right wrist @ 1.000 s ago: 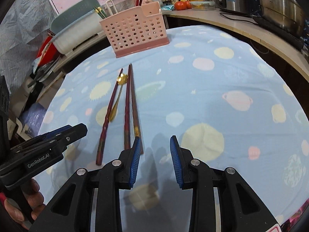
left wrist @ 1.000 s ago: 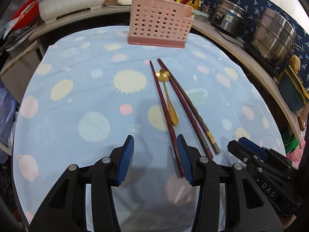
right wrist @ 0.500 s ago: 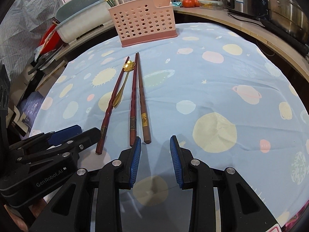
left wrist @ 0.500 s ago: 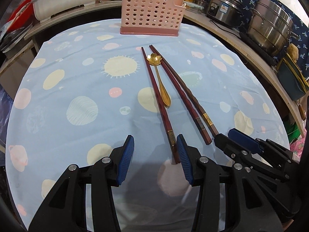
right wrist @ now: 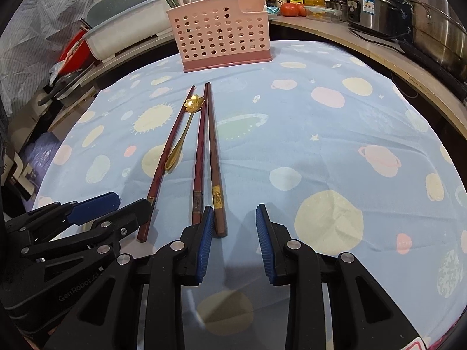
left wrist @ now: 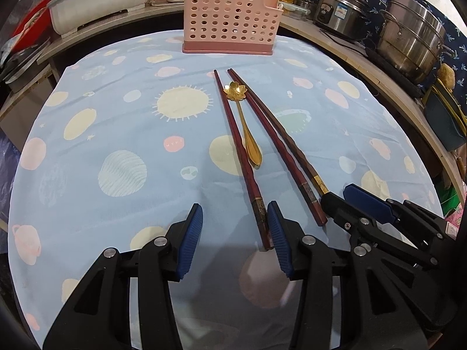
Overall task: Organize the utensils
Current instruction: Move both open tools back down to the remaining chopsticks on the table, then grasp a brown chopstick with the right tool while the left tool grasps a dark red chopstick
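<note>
The left hand-held gripper [left wrist: 233, 227] hung open over the desk [left wrist: 116, 134], one chopstick [left wrist: 242, 157] ending at its right pad, the spoon [left wrist: 248, 134] at one o'clock. The right hand-held gripper [right wrist: 232, 227] stood open; two chopsticks [right wrist: 210, 157] ended beside its left pad. The basket [right wrist: 221, 40] stood at twelve.

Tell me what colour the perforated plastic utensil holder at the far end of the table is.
Pink; the perforated plastic utensil holder shows best in the left wrist view.
</note>
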{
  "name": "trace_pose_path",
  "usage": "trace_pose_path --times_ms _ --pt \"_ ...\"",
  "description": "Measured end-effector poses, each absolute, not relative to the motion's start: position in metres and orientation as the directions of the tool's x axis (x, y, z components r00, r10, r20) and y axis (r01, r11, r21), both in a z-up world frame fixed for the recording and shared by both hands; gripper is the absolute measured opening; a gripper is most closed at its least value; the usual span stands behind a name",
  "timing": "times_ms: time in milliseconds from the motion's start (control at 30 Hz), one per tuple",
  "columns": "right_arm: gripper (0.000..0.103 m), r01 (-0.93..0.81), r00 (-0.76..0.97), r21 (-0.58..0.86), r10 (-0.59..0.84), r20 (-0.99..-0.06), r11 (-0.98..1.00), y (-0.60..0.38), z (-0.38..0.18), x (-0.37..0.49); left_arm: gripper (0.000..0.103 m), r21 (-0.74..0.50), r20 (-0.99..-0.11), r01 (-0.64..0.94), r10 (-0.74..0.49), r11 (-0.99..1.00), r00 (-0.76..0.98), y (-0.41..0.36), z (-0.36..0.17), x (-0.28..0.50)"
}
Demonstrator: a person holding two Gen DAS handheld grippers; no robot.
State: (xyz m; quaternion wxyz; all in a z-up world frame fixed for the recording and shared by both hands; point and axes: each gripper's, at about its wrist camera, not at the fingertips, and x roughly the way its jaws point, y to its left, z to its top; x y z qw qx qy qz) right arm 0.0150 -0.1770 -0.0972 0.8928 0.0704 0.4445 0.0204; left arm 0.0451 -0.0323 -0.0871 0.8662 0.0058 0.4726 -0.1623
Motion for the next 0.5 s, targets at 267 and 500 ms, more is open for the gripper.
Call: trace_pose_path --times_ms 267,500 --pt "0.024 0.020 0.612 0.118 0.081 -0.786 0.993 -0.1736 -0.0980 0.0218 0.043 -0.143 -0.817 0.285 -0.276 0.948 0.507 -0.0324 -0.0879 0.0499" --pt "0.011 0.033 0.611 0.124 0.078 -0.788 0.992 -0.1787 -0.0980 0.0207 0.038 -0.114 -0.815 0.291 -0.257 0.950 0.519 -0.0331 -0.0886 0.0475"
